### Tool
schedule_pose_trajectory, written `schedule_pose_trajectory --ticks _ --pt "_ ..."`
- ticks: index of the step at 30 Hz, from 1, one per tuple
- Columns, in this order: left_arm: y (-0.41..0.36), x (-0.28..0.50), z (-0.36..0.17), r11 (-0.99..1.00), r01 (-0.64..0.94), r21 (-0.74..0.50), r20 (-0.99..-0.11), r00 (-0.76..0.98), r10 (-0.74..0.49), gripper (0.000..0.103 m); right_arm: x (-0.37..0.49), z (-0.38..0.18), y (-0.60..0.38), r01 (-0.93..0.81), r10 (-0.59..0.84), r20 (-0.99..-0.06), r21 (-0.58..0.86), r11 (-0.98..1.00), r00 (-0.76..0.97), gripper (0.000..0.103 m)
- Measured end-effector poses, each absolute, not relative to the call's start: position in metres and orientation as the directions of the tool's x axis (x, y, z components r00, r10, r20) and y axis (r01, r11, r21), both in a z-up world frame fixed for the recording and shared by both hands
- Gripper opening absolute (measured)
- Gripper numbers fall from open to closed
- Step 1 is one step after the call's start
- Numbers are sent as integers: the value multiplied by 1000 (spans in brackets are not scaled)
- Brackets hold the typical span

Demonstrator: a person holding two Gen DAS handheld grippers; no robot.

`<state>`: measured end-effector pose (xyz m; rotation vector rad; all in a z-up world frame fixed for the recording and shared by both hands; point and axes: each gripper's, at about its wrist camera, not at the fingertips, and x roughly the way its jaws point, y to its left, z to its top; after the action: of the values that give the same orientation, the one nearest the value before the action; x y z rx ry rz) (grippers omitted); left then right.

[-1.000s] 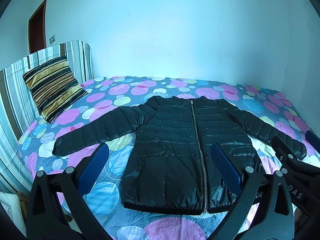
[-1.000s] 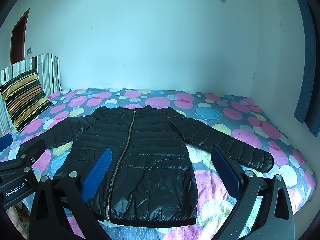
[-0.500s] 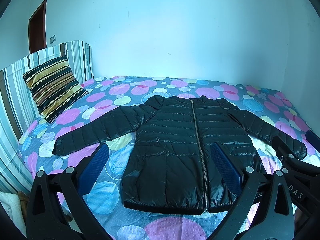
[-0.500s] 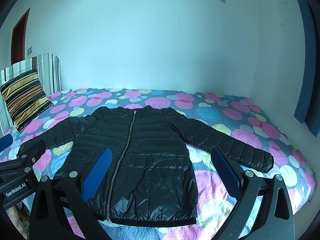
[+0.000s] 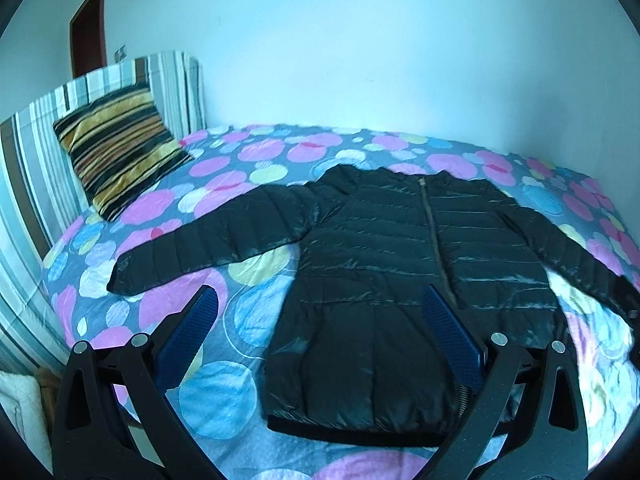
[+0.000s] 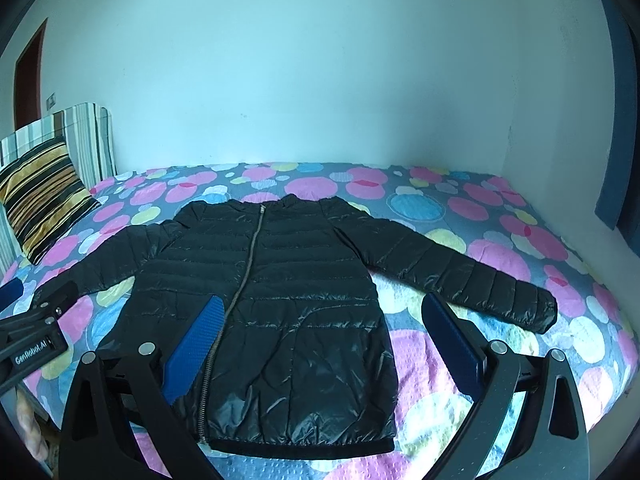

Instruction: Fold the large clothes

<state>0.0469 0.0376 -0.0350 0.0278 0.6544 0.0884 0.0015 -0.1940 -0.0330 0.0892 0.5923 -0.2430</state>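
A black quilted zip jacket (image 5: pixel 384 280) (image 6: pixel 272 292) lies flat on the bed, front up, zipped, both sleeves spread out sideways. Its hem faces me, its collar points at the far wall. My left gripper (image 5: pixel 318 316) hovers open above the jacket's lower left part, nothing between its blue pads (image 5: pixel 188 332). My right gripper (image 6: pixel 320 324) hovers open above the lower right part, holding nothing. The left gripper's body (image 6: pixel 36 336) shows at the left edge of the right wrist view. The right sleeve cuff (image 6: pixel 536 312) lies near the bed's right side.
The bed carries a bedspread (image 5: pixel 260 168) (image 6: pixel 500 240) with pink, blue and yellow circles. A striped cushion (image 5: pixel 116 148) (image 6: pixel 40 200) leans on a striped headboard (image 5: pixel 36 160) at left. A white wall stands behind; a blue curtain (image 6: pixel 616 120) hangs at right. A door (image 5: pixel 88 40) is at far left.
The left gripper has swung left and closer, so the jacket sits further right in its view. The right gripper has barely moved. Both stay open.
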Motion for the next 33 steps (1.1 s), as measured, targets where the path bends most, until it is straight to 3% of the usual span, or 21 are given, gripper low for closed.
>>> schedule_pose_trajectory --ticks 8,12,16,22,33 --pt "106 122 -93 978 -208 19 -691 704 163 101 30 -70 -268 373 -203 -639 142 917 742 98" --pt "139 156 -123 962 -274 6 -725 661 193 101 41 -88 -321 493 -286 -662 145 858 693 98" --pt "171 184 -154 912 -397 101 -766 555 326 101 47 -105 -381 618 -381 -687 126 776 619 98" --pt "200 204 -177 819 -490 299 -727 438 528 101 36 -129 -460 768 -491 -717 97 633 495 98" --pt "205 209 -193 802 -489 344 -746 376 549 101 33 -171 -544 867 -488 -782 132 480 388 97"
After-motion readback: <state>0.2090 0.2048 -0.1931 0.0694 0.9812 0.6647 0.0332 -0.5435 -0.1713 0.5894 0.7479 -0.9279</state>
